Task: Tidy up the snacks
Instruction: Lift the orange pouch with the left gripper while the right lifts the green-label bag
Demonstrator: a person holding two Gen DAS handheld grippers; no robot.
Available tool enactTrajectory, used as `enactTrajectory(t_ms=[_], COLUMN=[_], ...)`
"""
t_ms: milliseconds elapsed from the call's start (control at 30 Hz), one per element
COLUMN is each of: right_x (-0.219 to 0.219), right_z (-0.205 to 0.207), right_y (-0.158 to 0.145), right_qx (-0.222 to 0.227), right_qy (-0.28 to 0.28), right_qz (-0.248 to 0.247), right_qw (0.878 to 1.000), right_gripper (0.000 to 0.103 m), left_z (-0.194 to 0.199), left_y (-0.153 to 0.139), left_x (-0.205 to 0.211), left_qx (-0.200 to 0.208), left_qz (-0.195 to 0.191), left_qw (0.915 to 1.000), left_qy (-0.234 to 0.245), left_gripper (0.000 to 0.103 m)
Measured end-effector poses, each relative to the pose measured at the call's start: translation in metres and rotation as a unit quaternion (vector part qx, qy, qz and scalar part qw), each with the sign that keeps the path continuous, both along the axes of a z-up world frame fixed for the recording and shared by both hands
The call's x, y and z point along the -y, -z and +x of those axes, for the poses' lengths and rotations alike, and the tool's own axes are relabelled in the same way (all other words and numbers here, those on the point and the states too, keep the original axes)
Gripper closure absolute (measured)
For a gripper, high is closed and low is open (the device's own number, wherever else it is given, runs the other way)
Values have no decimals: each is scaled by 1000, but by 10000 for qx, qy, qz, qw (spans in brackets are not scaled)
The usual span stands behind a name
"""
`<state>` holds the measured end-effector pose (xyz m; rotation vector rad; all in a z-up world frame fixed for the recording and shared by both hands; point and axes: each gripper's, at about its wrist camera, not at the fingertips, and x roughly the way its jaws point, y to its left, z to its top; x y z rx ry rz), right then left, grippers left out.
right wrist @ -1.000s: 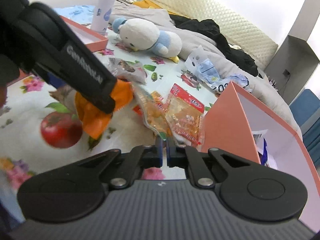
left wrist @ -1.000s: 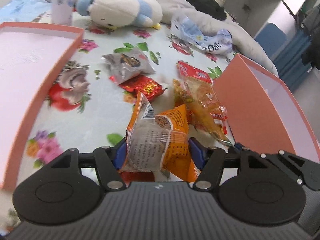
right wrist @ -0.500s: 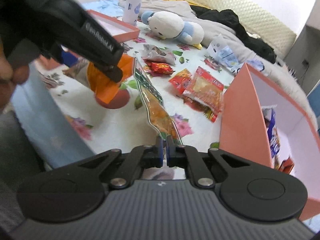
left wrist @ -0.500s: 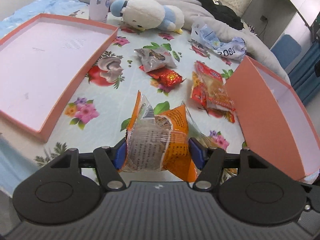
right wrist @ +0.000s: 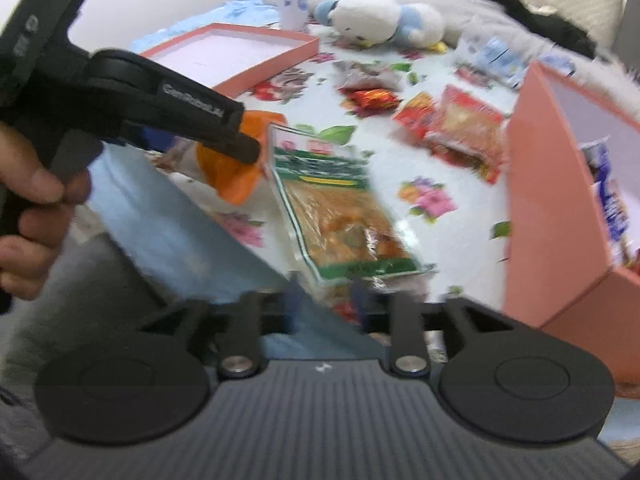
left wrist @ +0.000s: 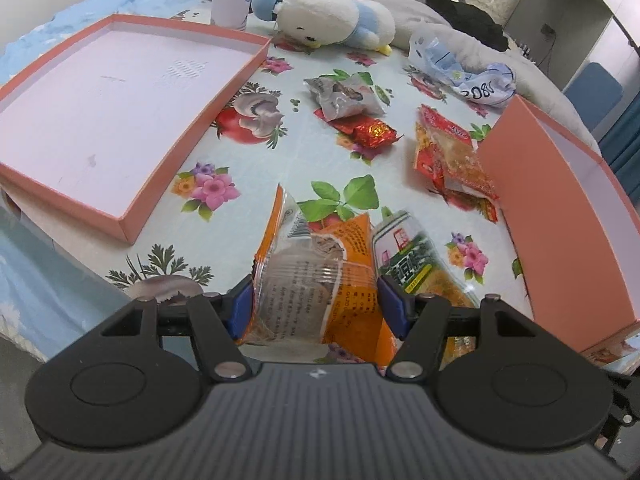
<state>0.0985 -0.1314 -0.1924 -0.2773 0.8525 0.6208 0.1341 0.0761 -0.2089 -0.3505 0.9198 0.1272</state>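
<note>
On floral surface (left wrist: 280, 184): four packets loose, tall pink box (right wrist: 560, 216) holds few (contents mostly hidden). Left gripper (left wrist: 316, 304) pinching orange packet (left wrist: 320, 276). Right gripper (right wrist: 326, 298) jaws just spread, green packet (right wrist: 340, 216) between, unpinched. Mostly undone.

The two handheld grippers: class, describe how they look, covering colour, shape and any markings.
The left gripper and right gripper match: black, with a ribbed grey housing, two round discs, silver pivot screws, angular linkages and blue pads on the fingers. White lettering runs along the left one's side in the right wrist view. No sleeve or cable shows.
</note>
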Motion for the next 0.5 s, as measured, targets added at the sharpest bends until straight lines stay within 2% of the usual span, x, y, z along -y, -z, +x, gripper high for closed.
enactTrajectory(t_ms=[33, 67, 167, 300, 367, 500], right_x=[1, 3, 9, 13, 11, -1], right_z=[0, -1, 5, 20, 30, 50], right_y=[-2, -5, -10, -17, -16, 0], right_qx=[34, 62, -21, 57, 153, 240], right_qy=[-5, -32, 1, 171, 331, 383], right_qz=[101, 266, 753, 1110, 1047, 387], right_qw=[9999, 9996, 9972, 9937, 9938, 9982], right_gripper=[24, 21, 20, 20, 20, 20], left_z=[0, 1, 2, 4, 5, 7], left_y=[1, 1, 5, 8, 10, 13], left_x=[1, 0, -1, -2, -2, -2], left_qx=[-8, -15, -74, -153, -184, -251], left_qz=[26, 38, 64, 94, 118, 120], left_qw=[10000, 10000, 10000, 9998, 9997, 9995], left_qy=[10, 17, 17, 72, 91, 115], left_gripper=[34, 34, 34, 34, 34, 34])
